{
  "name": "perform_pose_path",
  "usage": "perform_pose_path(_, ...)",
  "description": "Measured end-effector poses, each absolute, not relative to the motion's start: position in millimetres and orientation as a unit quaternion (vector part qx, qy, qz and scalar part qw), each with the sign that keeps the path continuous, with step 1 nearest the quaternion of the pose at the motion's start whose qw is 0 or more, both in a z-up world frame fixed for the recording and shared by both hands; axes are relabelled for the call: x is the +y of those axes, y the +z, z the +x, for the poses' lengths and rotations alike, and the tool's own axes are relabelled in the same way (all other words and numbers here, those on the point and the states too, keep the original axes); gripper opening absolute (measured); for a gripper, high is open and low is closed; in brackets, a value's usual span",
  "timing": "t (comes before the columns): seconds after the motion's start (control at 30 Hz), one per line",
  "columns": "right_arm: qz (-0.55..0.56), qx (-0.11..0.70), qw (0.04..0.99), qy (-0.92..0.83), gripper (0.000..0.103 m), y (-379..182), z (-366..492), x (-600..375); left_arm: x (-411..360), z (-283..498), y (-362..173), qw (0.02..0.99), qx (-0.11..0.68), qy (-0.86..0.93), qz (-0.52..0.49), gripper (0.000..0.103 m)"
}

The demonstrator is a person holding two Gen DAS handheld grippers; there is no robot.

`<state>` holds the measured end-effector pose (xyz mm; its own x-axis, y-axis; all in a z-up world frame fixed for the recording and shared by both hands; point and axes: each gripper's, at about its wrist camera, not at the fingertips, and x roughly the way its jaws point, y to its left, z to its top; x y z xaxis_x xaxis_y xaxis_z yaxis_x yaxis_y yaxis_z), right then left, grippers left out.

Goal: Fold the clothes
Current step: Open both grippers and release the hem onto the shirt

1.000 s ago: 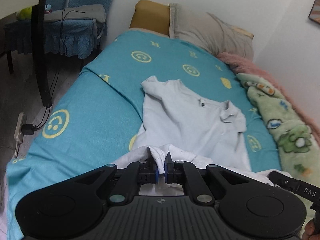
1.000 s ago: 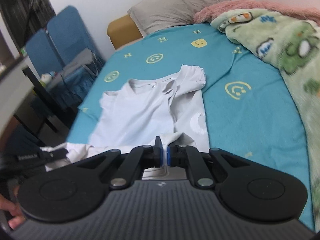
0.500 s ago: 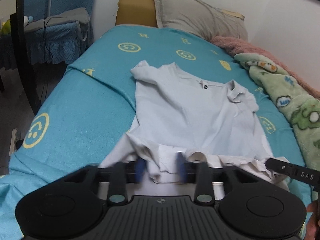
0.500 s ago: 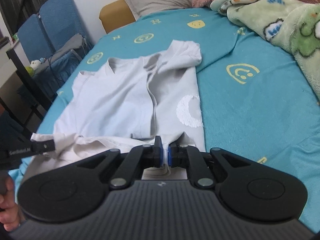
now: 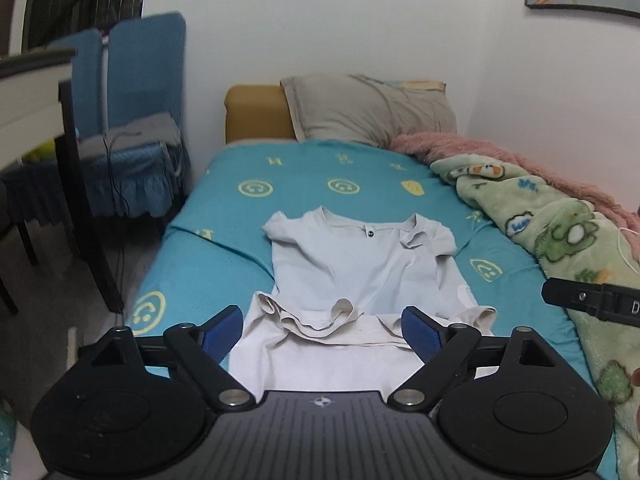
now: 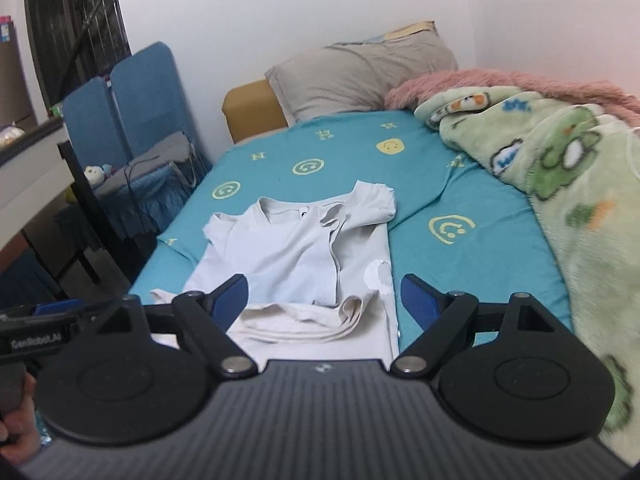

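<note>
Shirt hem folded up on bed; L gripper & R gripper jaws wide apart, empty.

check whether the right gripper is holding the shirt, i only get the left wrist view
observer: no, the right gripper is open, pads wide apart and gripping nothing; the shirt lies on the bed.
operator: what's that mark near the shirt's right edge
observer: a white crescent-shaped patch on the fabric.
operator: anything on the blue chair besides the grey cloth
observer: a small plush toy sits on the seat of the blue chair.
</note>
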<state>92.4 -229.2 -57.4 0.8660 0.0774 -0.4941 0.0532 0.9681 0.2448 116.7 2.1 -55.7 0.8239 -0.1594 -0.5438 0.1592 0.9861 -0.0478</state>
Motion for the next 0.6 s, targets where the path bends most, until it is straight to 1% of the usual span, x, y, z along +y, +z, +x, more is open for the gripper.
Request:
perform_pose_path(0.13, 0.135, 0.246, 0.96, 0.008, 0.085, -48.1, 57.4, -225.7, 6.7, 73.7, -48.5, 0.963, 0.259, -0.078, 0.008, 0.092)
perform_pose_path(0.27, 0.134, 0.238, 0.962, 0.008, 0.085, -56.6, 30.1, -223.6, 14.4, 43.2, -51.8, 0.965, 0.251, -0.069, 0.01, 0.093)
perform_pose_path(0.37, 0.123, 0.254, 0.959, 0.005, 0.085, -63.3, 29.7, -218.1, 19.1, 38.3, -54.7, 0.963, 0.261, -0.068, 0.002, 0.093)
perform_pose_path(0.43, 0.112, 0.25, 0.962, 0.007, 0.085, -63.8, 34.7, -213.6, 19.4, 39.6, -55.0, 0.962, 0.264, -0.069, -0.001, 0.093)
perform_pose_path(0.6, 0.103, 0.253, 0.962, 0.007, 0.085, -70.7, 43.4, -206.8, 11.2, 41.4, -61.4, 0.962, 0.265, -0.062, 0.027, 0.093)
